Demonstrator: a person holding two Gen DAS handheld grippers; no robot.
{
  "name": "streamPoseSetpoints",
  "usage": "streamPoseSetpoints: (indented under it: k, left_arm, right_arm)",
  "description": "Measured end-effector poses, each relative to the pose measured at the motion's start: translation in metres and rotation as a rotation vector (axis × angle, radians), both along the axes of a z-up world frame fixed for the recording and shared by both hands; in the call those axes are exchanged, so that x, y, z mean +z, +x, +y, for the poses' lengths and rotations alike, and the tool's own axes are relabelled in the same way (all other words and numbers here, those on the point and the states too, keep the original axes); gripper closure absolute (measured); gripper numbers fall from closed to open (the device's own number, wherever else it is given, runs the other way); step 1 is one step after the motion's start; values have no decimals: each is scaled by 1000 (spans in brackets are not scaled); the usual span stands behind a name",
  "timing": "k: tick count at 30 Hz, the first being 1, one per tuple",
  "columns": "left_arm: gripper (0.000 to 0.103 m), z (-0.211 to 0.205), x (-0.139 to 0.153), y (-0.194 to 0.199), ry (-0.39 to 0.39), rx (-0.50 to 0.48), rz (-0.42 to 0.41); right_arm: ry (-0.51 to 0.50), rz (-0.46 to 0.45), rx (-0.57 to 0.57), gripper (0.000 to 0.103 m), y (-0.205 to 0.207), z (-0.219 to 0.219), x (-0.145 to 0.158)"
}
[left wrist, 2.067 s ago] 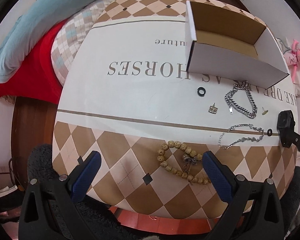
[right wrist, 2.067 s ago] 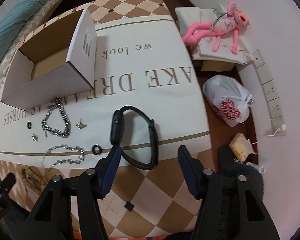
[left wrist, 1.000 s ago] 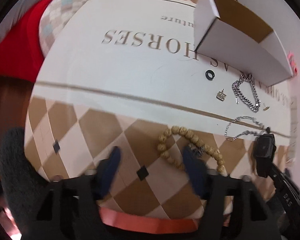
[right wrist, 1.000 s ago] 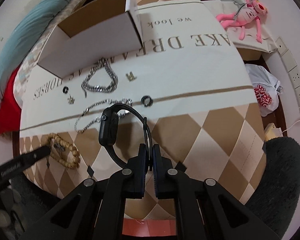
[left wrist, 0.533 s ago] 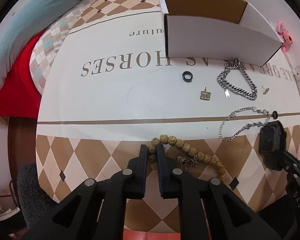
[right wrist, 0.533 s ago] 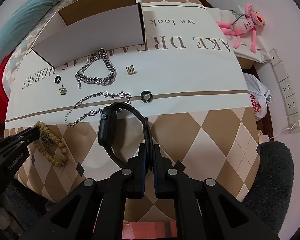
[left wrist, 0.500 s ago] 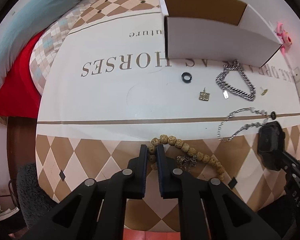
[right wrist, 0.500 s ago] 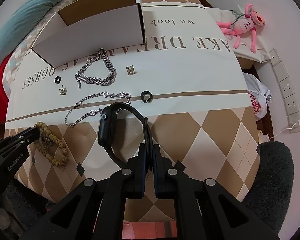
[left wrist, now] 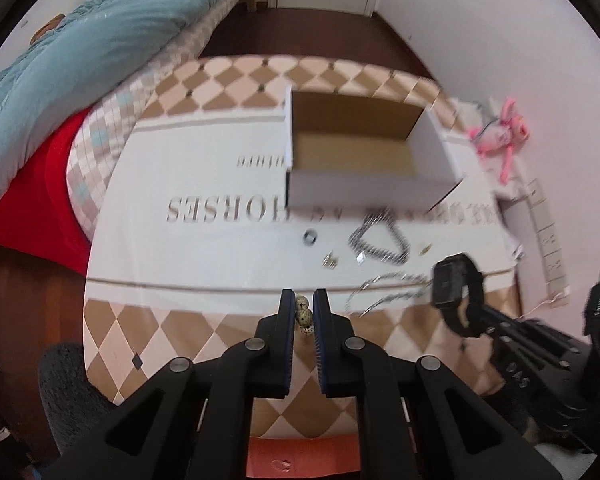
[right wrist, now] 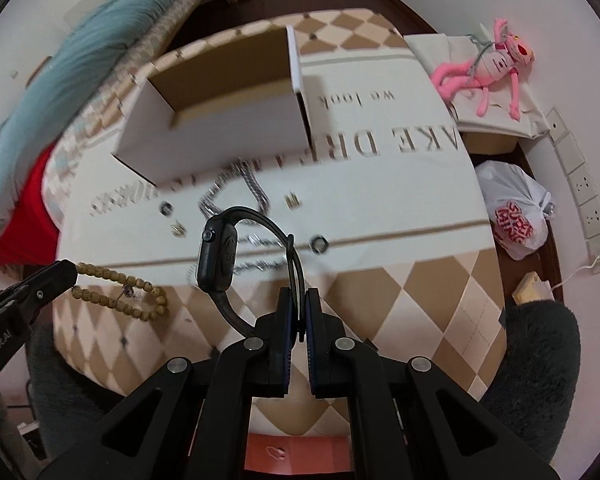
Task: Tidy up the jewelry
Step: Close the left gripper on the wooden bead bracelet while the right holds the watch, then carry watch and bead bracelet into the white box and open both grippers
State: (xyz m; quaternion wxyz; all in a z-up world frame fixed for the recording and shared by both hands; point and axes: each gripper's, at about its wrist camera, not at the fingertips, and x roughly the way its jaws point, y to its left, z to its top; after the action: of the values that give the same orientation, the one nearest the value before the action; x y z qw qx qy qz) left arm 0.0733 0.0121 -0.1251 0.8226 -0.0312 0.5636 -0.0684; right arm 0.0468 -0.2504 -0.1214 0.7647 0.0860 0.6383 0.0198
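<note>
My left claw [left wrist: 303, 316] is pinching a loop of tan wooden beads [right wrist: 120, 292], a limp, light strand that sags beneath the grip; taking it between two beads should keep it from sliding. My right claw [right wrist: 297, 316] is pressed together on the thin rubbery strap of a black smartwatch [right wrist: 220, 256], whose heavier case hangs off to one side, so I judge it may swing. The open white cardboard box [left wrist: 364, 188] waits farther back on the table [left wrist: 204, 256].
</note>
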Motion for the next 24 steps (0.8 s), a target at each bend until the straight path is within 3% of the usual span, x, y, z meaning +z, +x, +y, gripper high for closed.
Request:
streamPoseSetpoints:
  k: [6, 12, 18, 24]
  left_arm:
    - [97, -10, 58, 28, -92, -25, -83]
    - [97, -18, 86, 85, -114, -58, -135]
    - [96, -27, 61, 144, -101, -101, -83]
    - [94, -21, 30, 174, -94, -64, -9]
  right_arm:
    - [77, -70, 0, 97, 35, 0, 43]
    - [56, -158, 32, 97, 98, 8, 69]
    - [41, -101, 55, 97, 158, 18, 46]
    - [3, -24, 75, 95, 187, 27, 12]
